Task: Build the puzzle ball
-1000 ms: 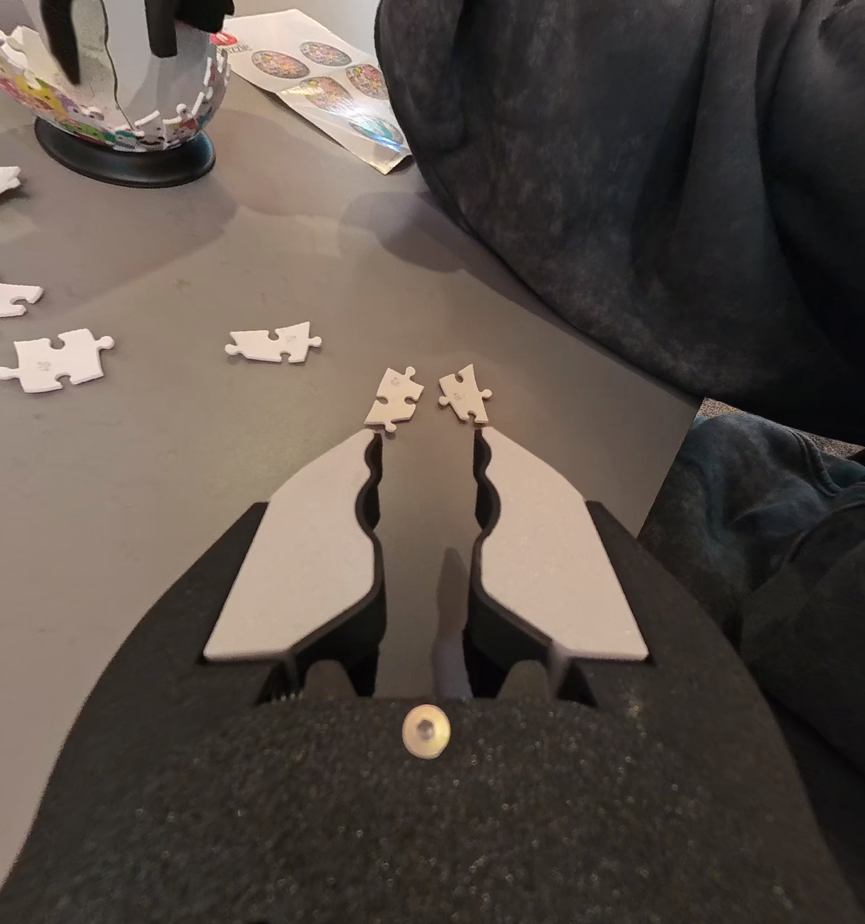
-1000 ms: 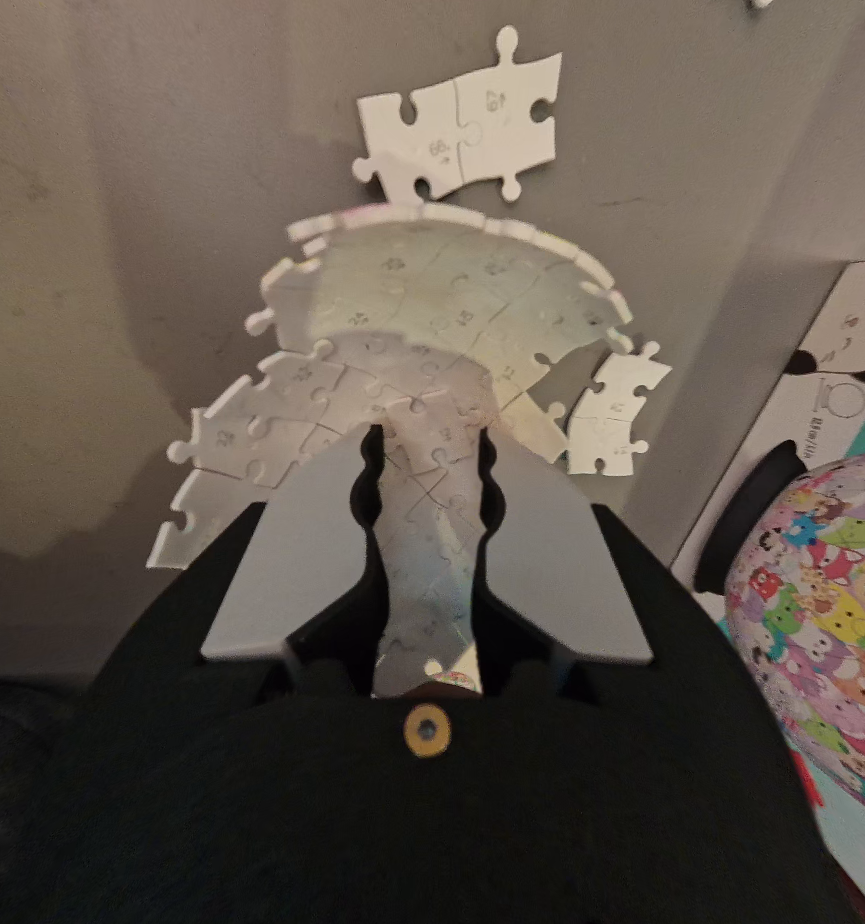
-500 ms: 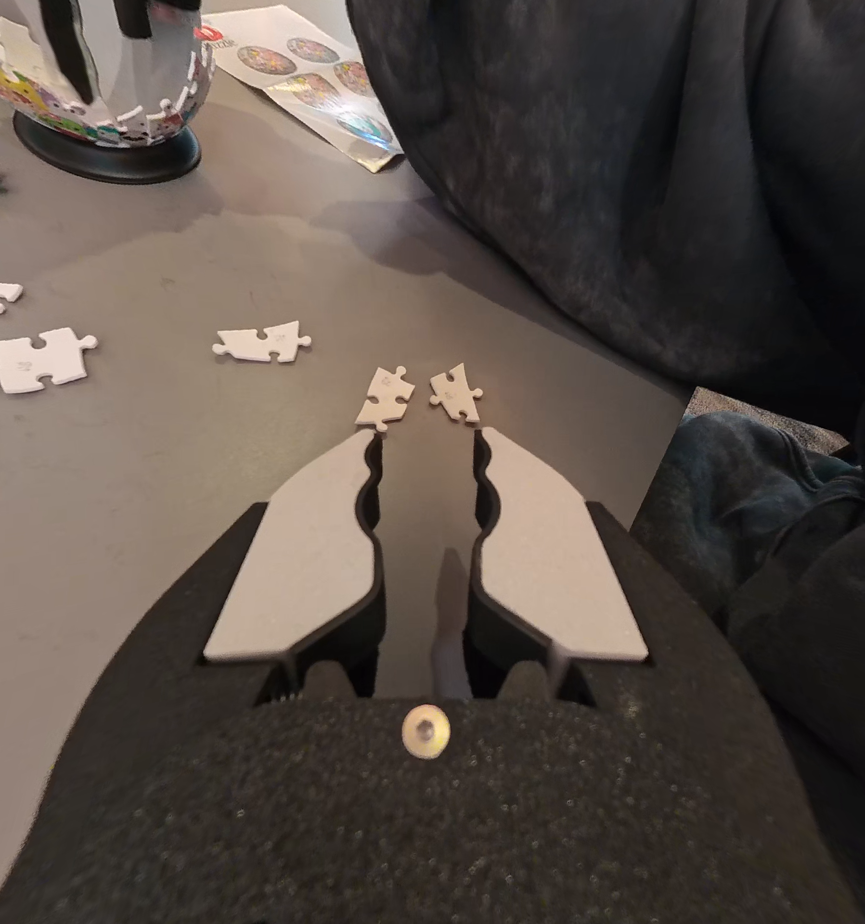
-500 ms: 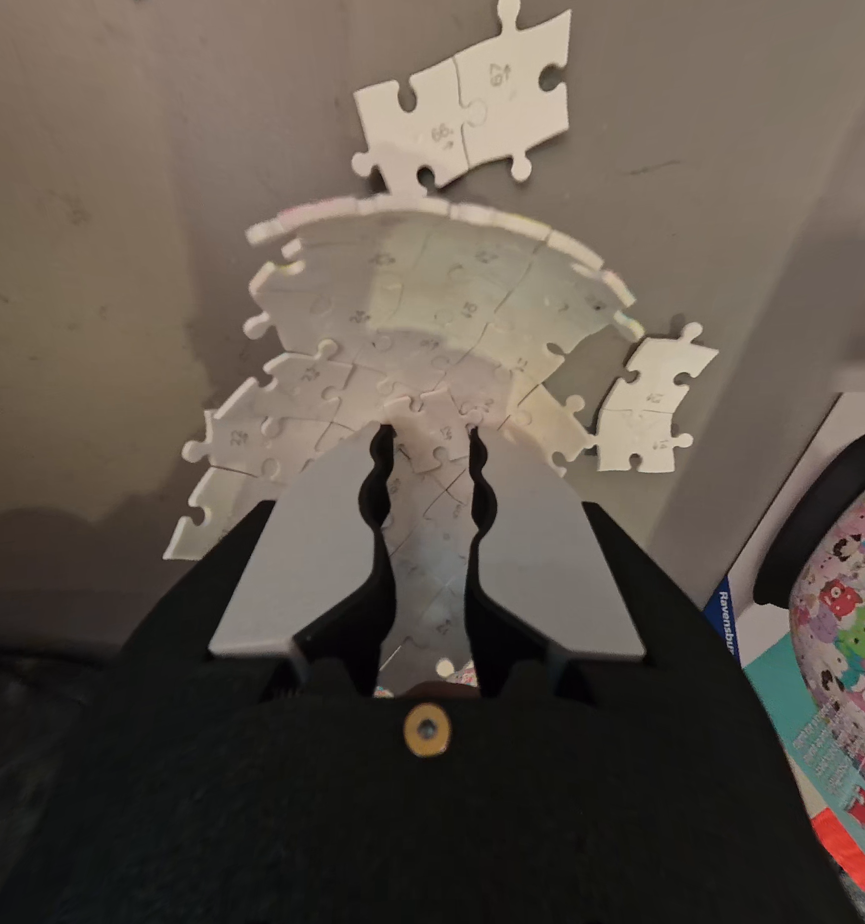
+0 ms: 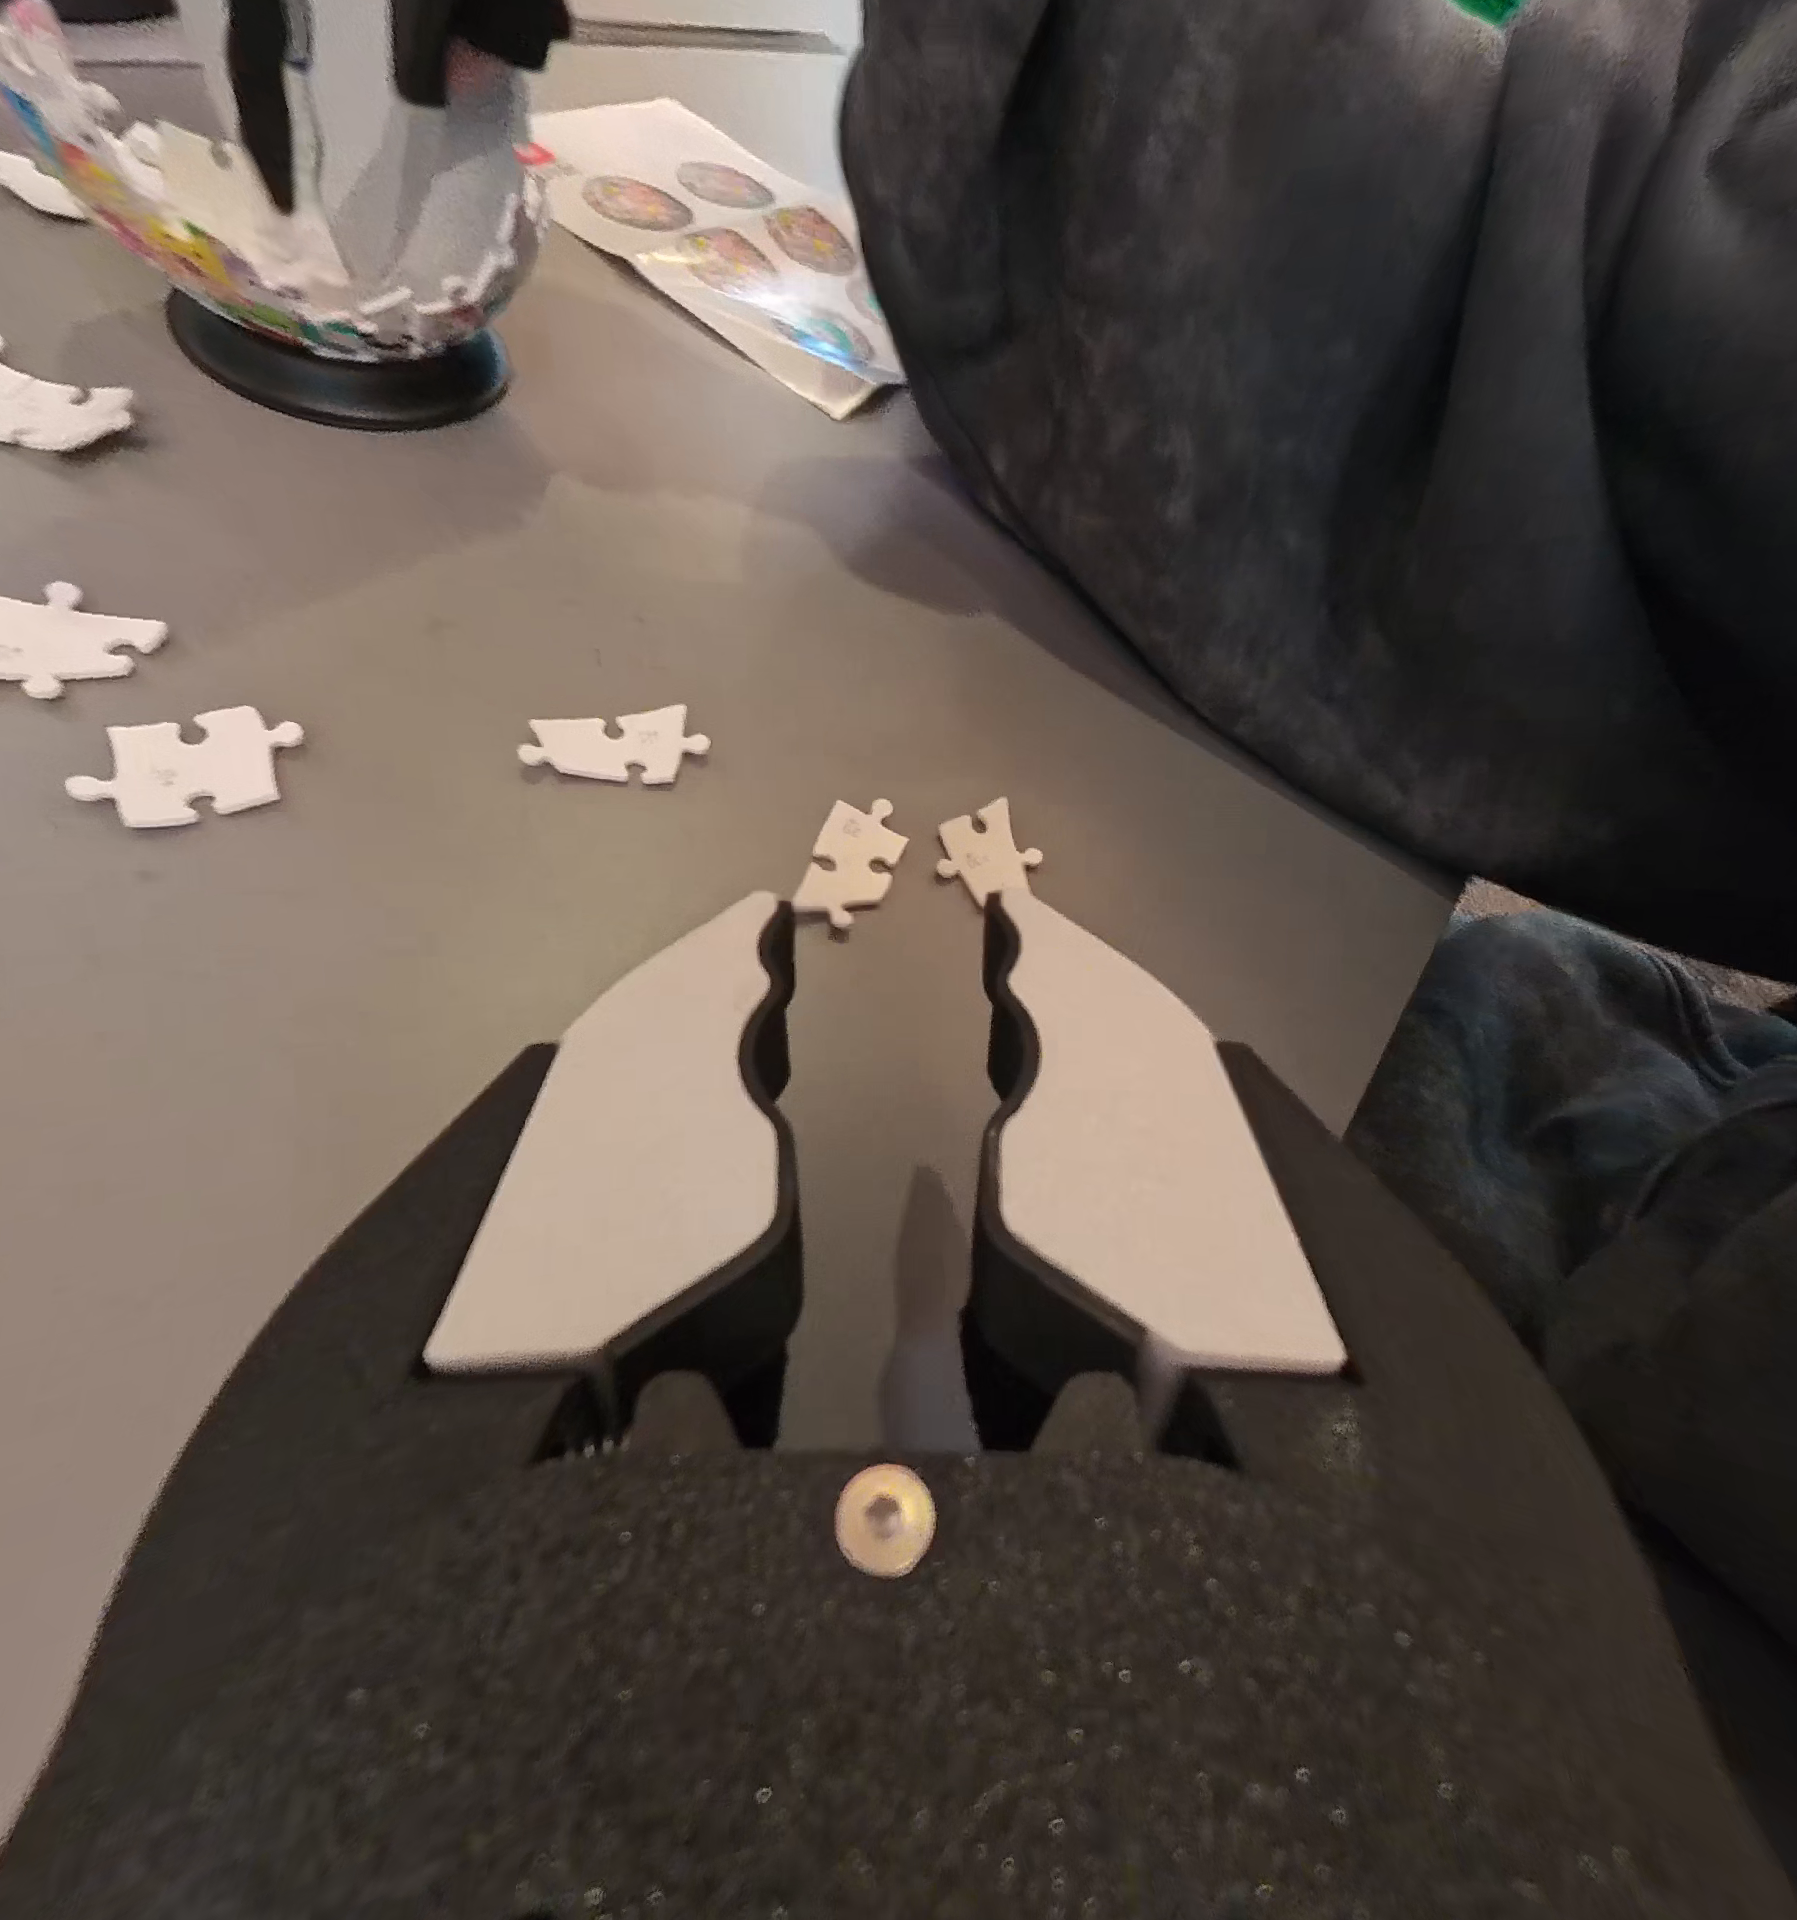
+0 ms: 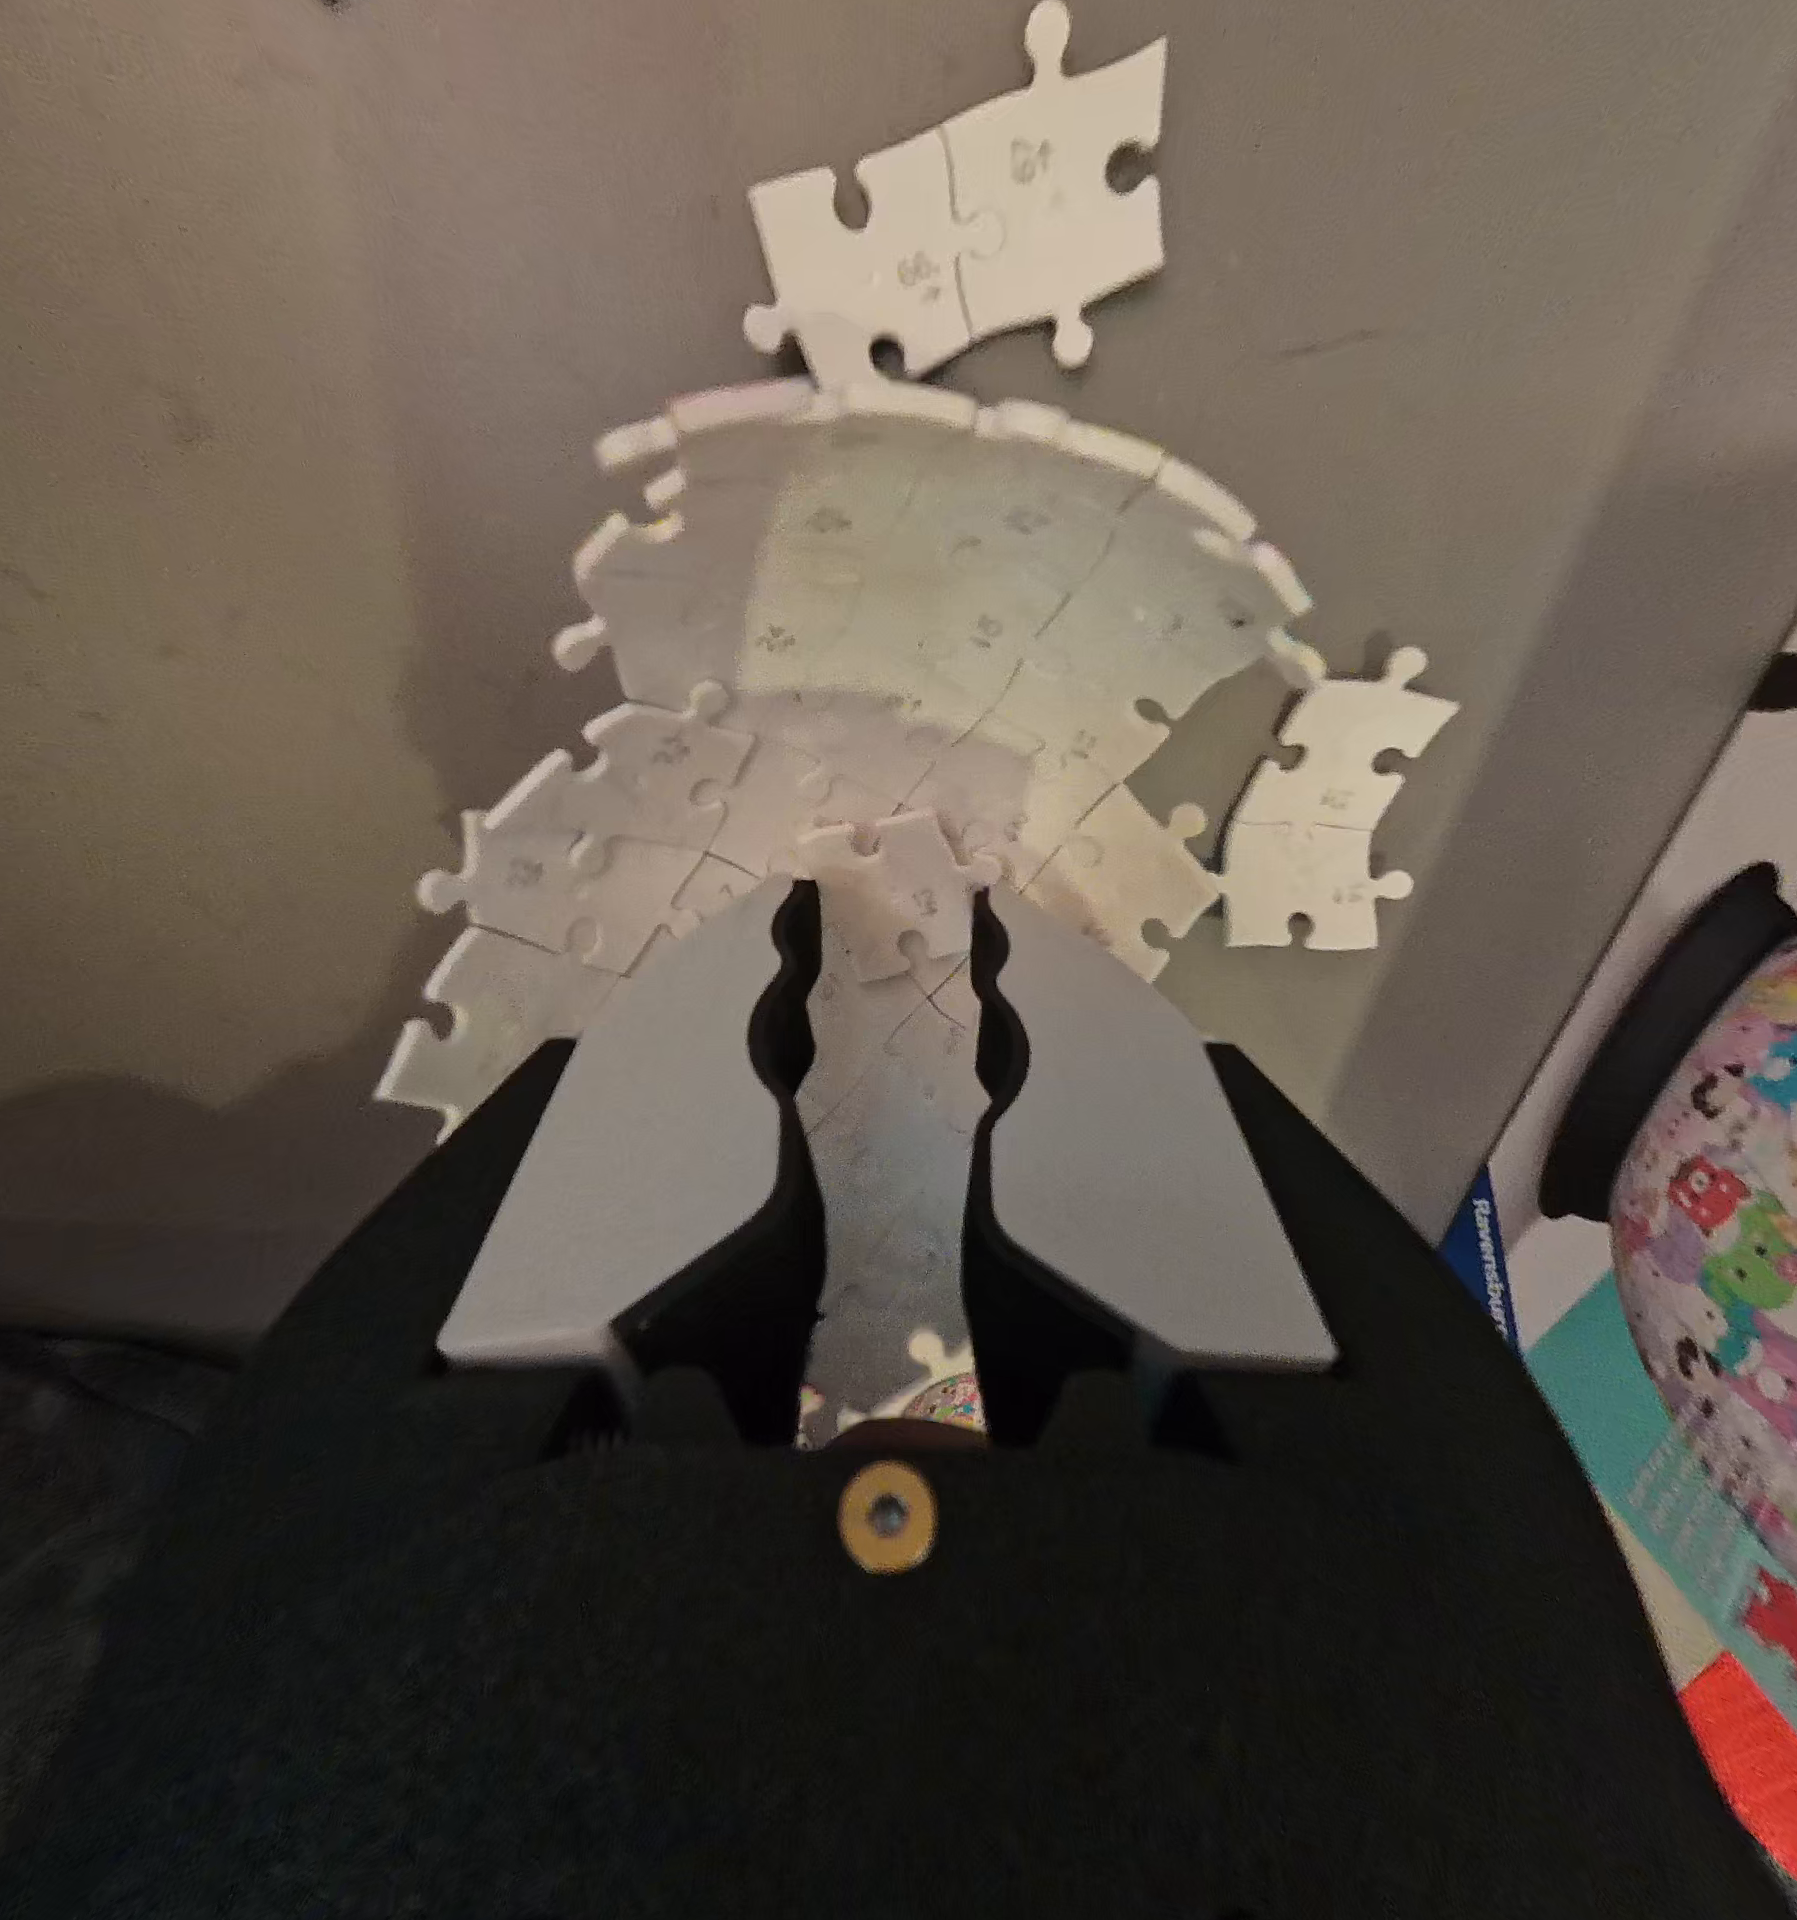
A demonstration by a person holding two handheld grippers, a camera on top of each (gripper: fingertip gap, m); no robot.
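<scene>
On the grey surface (image 5: 374, 1018), just past the tips of the left gripper (image 5: 889, 914), two small white pieces are lying side by side. The left piece (image 5: 854, 857) is sitting right at the tip of the left finger, and the right piece (image 5: 985, 854) is sitting right at the tip of the right finger. The jaws are standing open and nothing is lying between them. More white pieces, such as a joined pair (image 5: 619, 746), are lying farther out to the left. Far off at the top left, the half-built ball (image 5: 333, 249) is sitting on its black stand (image 5: 343, 369), white inside and full of colours outside. The right gripper is reaching down into it there. A shiny sheet (image 5: 738, 239) is lying beside the ball, and dark cloth (image 5: 1341, 416) is covering the right side.

In the right wrist view, the right gripper (image 6: 894, 894) is pointing into the open ball (image 6: 935, 623), looking at its white inner wall. One small piece (image 6: 899, 888) is sitting between the finger tips, and the jaws are closing in on its two sides; it is resting against the ball's inner wall. Two joined pieces (image 6: 961, 229) are lying on the surface past the ball's rim, and another two (image 6: 1325, 821) are lying to the right. A box (image 6: 1652, 1299) with a picture of the finished ball is sitting at the right edge.
</scene>
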